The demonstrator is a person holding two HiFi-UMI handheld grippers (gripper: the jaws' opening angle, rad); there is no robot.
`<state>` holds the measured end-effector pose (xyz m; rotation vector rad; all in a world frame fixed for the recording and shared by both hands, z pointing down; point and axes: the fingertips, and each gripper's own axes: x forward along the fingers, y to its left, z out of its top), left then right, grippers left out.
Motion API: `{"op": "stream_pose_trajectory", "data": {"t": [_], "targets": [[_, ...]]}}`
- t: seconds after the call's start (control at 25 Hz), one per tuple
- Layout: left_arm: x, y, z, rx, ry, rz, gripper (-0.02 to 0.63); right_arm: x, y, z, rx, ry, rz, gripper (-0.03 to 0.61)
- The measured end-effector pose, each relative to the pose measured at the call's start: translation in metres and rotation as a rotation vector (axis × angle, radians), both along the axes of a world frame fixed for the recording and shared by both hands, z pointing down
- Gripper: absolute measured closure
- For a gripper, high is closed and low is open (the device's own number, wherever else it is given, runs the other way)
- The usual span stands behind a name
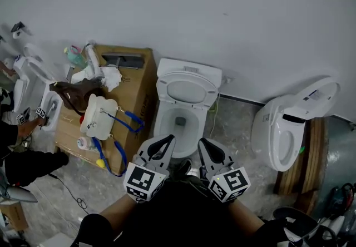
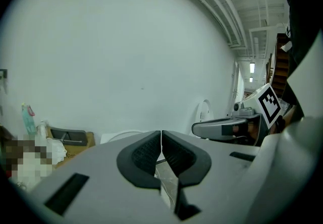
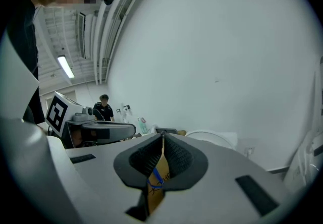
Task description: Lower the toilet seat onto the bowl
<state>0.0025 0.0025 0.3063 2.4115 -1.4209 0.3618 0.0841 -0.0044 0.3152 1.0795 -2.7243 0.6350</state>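
Observation:
A white toilet (image 1: 179, 108) stands against the wall in the middle of the head view. Its seat (image 1: 187, 88) is raised, leaning back towards the tank, and the bowl (image 1: 177, 124) below it is open. My left gripper (image 1: 168, 139) and right gripper (image 1: 203, 142) hover side by side just in front of the bowl's near rim, both pointing at it, touching nothing. Both are shut and empty. In the left gripper view the jaws of the left gripper (image 2: 161, 132) meet, with the toilet's top (image 2: 121, 136) beyond. The right gripper (image 3: 162, 136) looks the same, the toilet (image 3: 212, 138) behind it.
A cardboard box (image 1: 132, 91) left of the toilet carries bottles, rags and a white part with blue straps (image 1: 99, 117). A second toilet (image 1: 290, 124) with raised seat stands at the right. At far left another person (image 1: 25, 151) works with grippers at a third toilet (image 1: 32, 82).

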Motion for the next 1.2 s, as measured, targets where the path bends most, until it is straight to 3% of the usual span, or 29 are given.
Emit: {"op": "stream_pose_trajectory", "data": {"t": [0.24, 0.36, 0.52, 0.84, 1.2], "targets": [[-0.023, -0.038, 0.008, 0.025, -0.052, 0.012, 0.593, 0.001, -0.033, 0.006, -0.028, 0.002, 0.067, 0.545], [-0.04, -0.063, 0.01, 0.082, -0.112, 0.021, 0.592, 0.001, -0.055, 0.005, -0.018, 0.024, 0.107, 0.545], [-0.066, -0.099, 0.016, 0.149, -0.2, 0.032, 0.592, 0.004, -0.091, 0.008, 0.017, 0.097, 0.152, 0.545], [-0.104, -0.155, 0.05, 0.118, -0.283, 0.067, 0.592, 0.021, -0.154, 0.022, 0.085, 0.283, 0.355, 0.545], [-0.113, -0.2, 0.08, 0.118, -0.35, 0.125, 0.591, -0.006, -0.195, 0.053, 0.149, 0.539, 0.243, 0.545]]}}
